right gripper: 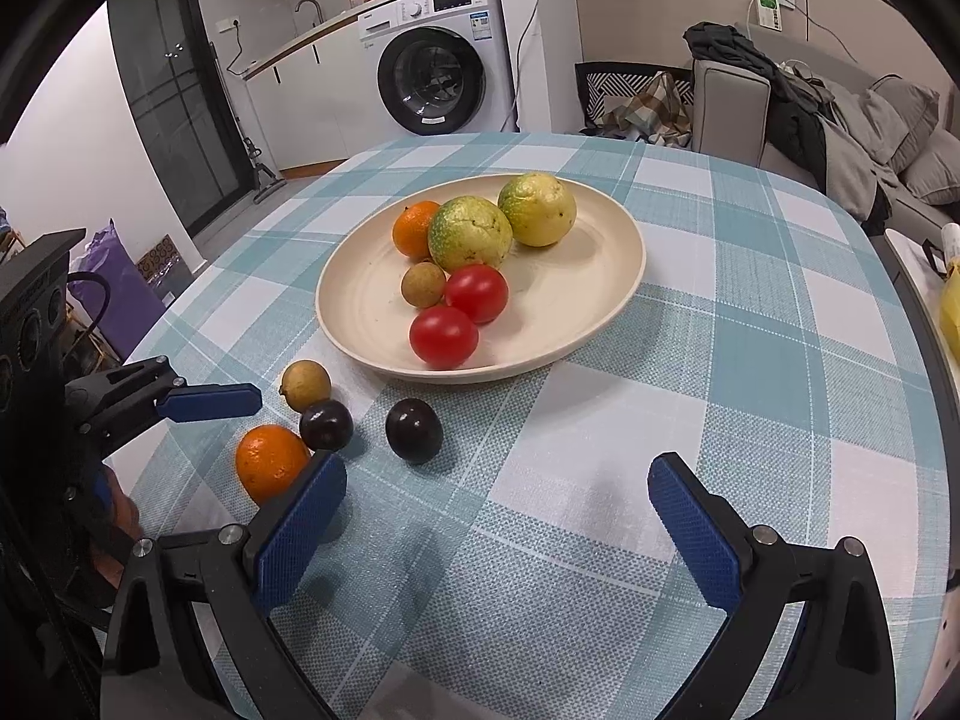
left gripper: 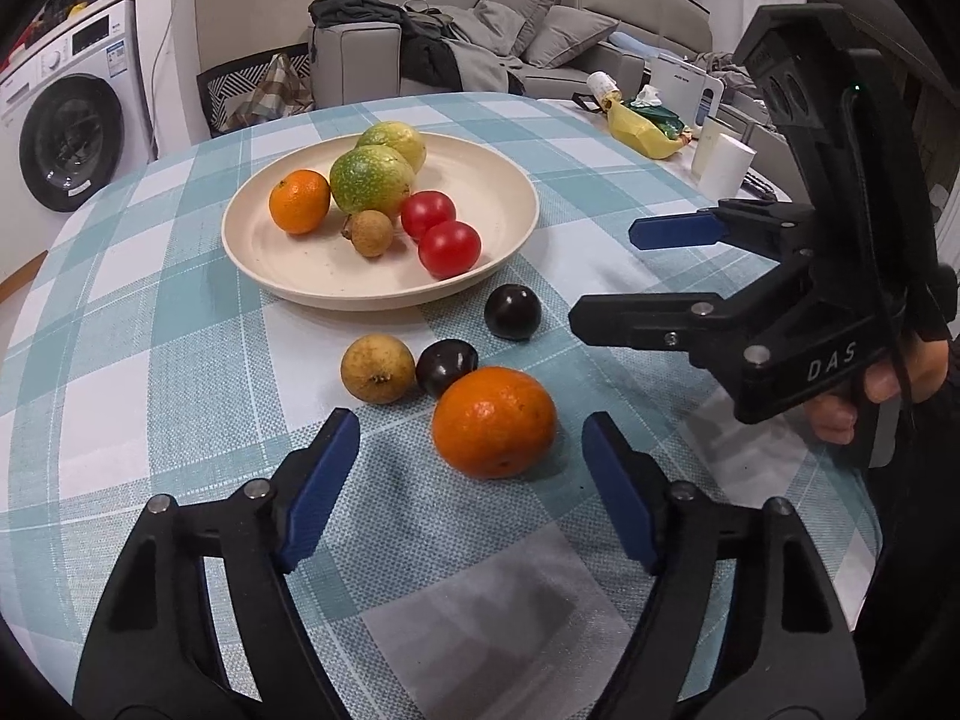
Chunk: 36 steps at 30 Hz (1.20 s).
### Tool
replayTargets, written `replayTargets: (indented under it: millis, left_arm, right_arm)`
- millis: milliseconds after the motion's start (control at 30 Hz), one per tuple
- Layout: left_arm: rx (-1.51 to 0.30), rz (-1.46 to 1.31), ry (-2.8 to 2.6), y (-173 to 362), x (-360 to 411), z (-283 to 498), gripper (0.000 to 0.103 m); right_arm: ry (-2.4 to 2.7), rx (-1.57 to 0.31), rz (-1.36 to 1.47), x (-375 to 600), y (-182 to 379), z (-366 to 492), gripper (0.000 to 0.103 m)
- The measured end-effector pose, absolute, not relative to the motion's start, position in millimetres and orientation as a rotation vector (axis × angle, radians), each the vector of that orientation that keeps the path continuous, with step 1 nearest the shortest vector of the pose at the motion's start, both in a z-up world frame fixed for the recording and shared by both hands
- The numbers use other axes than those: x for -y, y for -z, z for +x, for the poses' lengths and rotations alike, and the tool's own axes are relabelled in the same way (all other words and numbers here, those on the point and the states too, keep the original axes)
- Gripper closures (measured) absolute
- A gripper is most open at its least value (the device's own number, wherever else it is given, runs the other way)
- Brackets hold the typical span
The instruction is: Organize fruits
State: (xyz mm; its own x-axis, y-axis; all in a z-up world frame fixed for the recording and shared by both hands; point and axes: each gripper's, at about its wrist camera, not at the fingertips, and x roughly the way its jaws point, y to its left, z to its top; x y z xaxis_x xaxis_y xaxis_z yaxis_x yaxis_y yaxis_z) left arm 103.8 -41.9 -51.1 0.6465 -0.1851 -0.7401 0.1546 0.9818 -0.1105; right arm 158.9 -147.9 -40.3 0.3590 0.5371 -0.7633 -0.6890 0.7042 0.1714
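The large orange (left gripper: 493,422) lies on the checked tablecloth (left gripper: 150,324) just ahead of the left gripper (left gripper: 471,492), between the lines of its two blue pads but beyond their tips; the pads stand spread and touch nothing. Just past the orange, touching it, sits a dark plum (left gripper: 446,367), with a brown longan (left gripper: 378,368) beside that on the claw's left. A second dark plum (left gripper: 512,312) rests further ahead, slightly right. Beyond them the cream plate (left gripper: 504,180) holds a small orange, two green-yellow fruits, a longan and two red tomatoes. The right gripper (right gripper: 498,516) hangs to the right, pads wide apart over bare cloth, holding nothing.
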Motion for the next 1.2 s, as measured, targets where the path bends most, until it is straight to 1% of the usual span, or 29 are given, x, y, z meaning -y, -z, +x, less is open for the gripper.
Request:
replayTargets:
  millis: [167, 200, 233, 333, 367, 433, 467, 1000, 1033, 1100, 1167, 1200]
  left_arm:
    - [-0.838, -0.031, 0.208, 50, 42, 102, 0.03]
    - [-0.836, -0.03, 0.212, 49, 43, 102, 0.032]
    - [-0.836, -0.031, 0.22, 49, 43, 102, 0.038]
    - [-0.857, -0.058, 0.253, 52, 43, 103, 0.052]
    - [-0.863, -0.065, 0.257, 52, 43, 104, 0.053]
    - [-0.862, -0.073, 0.256, 53, 42, 103, 0.062]
    - [-0.86, -0.077, 0.255, 53, 42, 102, 0.063]
    - [-0.786, -0.136, 0.228, 39, 28, 98, 0.064]
    - [-0.78, -0.141, 0.225, 38, 26, 97, 0.064]
    - [-0.767, -0.147, 0.217, 36, 24, 95, 0.064]
    - [-0.755, -0.151, 0.208, 33, 20, 94, 0.064]
    - [-0.748, -0.155, 0.201, 31, 18, 93, 0.064]
  right_arm:
    - [-0.796, -0.904, -0.192, 148, 40, 158, 0.0]
    - [-0.796, -0.904, -0.191, 148, 40, 158, 0.0]
    - [-0.797, -0.904, -0.191, 148, 40, 159, 0.0]
    - [-0.796, -0.905, -0.191, 148, 40, 159, 0.0]
    - [-0.795, -0.905, -0.191, 148, 40, 159, 0.0]
    - [-0.795, -0.905, -0.193, 147, 40, 158, 0.0]
    - [-0.795, -0.905, -0.193, 148, 40, 159, 0.0]
    - [-0.839, -0.929, -0.144, 145, 39, 159, 0.002]
    - [-0.843, -0.935, -0.135, 144, 39, 160, 0.003]
    - [-0.834, -0.94, -0.137, 141, 40, 160, 0.016]
    - [-0.822, -0.943, -0.155, 136, 42, 160, 0.024]
    - [-0.822, -0.944, -0.162, 134, 43, 159, 0.025]
